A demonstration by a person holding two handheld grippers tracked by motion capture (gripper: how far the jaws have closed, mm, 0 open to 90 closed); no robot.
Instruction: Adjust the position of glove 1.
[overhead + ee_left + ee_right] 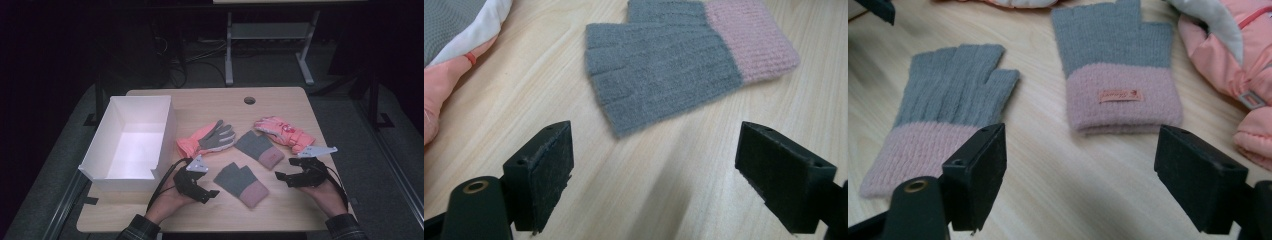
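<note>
Wooden desk [280, 107] carries 2 grey-and-pink knit gloves; the near glove [241, 183] lies between the left gripper [212, 194] and right gripper [280, 178], both spread, pinching nothing.

I see bare tabletop [280, 210] between my grippers and the near knit glove [241, 183]; the white box [131, 141] walls off the left.

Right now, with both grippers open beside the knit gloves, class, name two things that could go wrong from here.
1. The near knit glove lies flat on the table; the open left gripper might scrape wood or pinch only a loose fold, so the glove could slip out.
2. The far knit glove lies close beside the pink padded glove; the right gripper could snag both.
</note>
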